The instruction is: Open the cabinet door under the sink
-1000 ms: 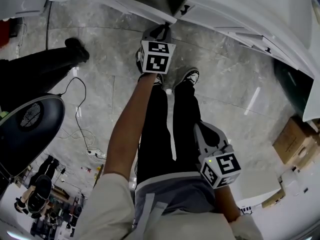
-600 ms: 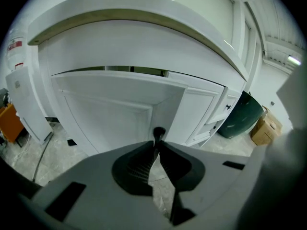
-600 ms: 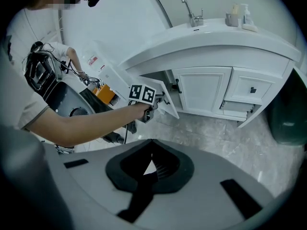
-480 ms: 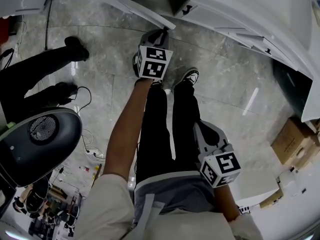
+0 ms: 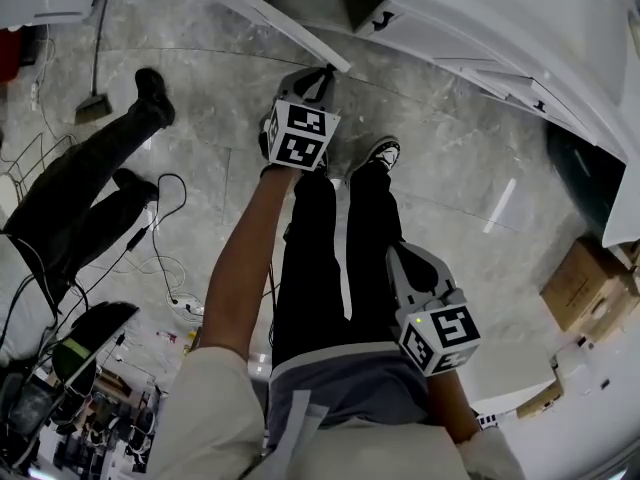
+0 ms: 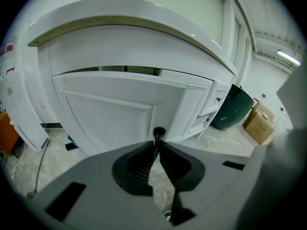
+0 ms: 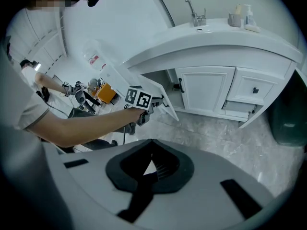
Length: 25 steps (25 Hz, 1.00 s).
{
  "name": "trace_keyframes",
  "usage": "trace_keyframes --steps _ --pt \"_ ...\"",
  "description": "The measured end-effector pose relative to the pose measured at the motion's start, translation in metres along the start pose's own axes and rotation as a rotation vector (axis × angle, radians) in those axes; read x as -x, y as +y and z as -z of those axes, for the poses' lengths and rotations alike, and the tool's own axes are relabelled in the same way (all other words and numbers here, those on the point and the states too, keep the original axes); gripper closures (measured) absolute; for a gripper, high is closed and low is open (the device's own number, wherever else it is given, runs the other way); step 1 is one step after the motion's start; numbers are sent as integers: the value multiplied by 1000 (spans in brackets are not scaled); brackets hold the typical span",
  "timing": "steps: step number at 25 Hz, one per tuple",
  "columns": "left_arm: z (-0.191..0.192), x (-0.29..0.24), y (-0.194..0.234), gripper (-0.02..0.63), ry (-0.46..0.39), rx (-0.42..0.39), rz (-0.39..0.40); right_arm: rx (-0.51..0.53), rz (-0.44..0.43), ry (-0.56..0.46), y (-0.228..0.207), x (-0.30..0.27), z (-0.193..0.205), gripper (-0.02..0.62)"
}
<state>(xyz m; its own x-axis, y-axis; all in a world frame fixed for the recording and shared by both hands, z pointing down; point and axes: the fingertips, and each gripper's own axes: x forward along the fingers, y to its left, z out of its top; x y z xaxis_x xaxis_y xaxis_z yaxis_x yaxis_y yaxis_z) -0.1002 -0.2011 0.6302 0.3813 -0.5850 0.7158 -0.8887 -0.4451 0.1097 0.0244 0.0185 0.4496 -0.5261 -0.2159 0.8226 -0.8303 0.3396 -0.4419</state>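
Note:
The white cabinet door (image 6: 110, 114) under the sink hangs partly swung out from the cabinet. My left gripper (image 6: 157, 142) is shut on the door's small black knob (image 6: 159, 132). In the head view the left gripper (image 5: 325, 73) reaches forward at arm's length to the free edge of the door (image 5: 290, 26). From the right gripper view, the door (image 7: 165, 102) stands out at an angle, leaving a dark gap behind it below the sink counter (image 7: 216, 37). My right gripper (image 7: 149, 143) is shut on nothing and is held low by my hip (image 5: 395, 260).
Another person's legs (image 5: 100, 168) stand on the marble floor at the left, with cables (image 5: 170, 268) nearby. A dark green bin (image 6: 232, 107) and cardboard boxes (image 5: 585, 283) sit to the right of the cabinet. A drawer (image 7: 240, 107) on the right is slightly pulled out.
The left gripper has drawn back toward me with the knob, and the door has swung further out. The bystander's legs have shifted, and a dark round object at the left has dropped lower.

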Motion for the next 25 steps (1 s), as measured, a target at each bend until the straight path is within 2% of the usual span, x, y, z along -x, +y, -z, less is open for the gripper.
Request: trace_keyframes --steps 25 --pt "59 56 24 565 84 -187 91 30 0 24 21 -17 -10 584"
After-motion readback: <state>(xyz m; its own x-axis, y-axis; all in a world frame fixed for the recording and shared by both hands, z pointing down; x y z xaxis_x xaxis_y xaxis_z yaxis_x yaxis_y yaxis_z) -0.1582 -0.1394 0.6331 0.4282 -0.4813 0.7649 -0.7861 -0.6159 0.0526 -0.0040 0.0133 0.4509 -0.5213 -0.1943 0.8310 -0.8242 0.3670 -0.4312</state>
